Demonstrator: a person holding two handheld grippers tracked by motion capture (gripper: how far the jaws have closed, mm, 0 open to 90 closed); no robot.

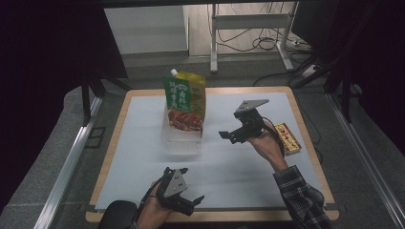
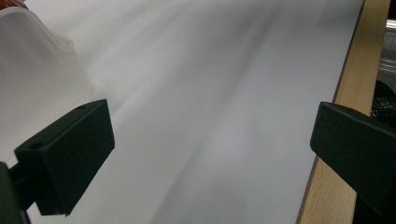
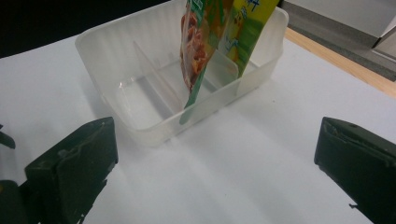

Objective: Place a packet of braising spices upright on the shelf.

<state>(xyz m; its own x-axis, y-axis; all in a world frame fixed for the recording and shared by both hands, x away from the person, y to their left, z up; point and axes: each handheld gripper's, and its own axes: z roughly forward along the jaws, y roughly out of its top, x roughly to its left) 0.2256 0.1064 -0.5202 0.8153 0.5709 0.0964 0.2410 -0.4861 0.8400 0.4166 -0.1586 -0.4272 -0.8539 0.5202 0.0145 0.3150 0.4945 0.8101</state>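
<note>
High view showed me a white mat (image 1: pixel 143 157) on the wood-rimmed table (image 1: pixel 305 124), dark curtains around; my right gripper (image 1: pixel 239 131), jaws spread, hovered just beside the clear divided tray (image 1: pixel 181 140) holding two upright pouches (image 1: pixel 186 102); my left gripper (image 1: pixel 184 200), also spread and empty, sat well apart.

Room light: pretty dim overall, dark curtains on both sides swallow the edges, brightest patch is the floor at the back.
Table: the white sheet (image 1: pixel 143 143) looks greyish and flat, no hard glare.
Shadows: soft, faint ones under the right gripper (image 1: pixel 234 135) and beside the clear plastic tray (image 1: pixel 181 142).
Left gripper view: smeary, streaky blur across the sheet, jaws fairly crisp.
Right gripper view: brighter and sharper, tray walls catch a mild sheen, far corner a bit soft.
</note>
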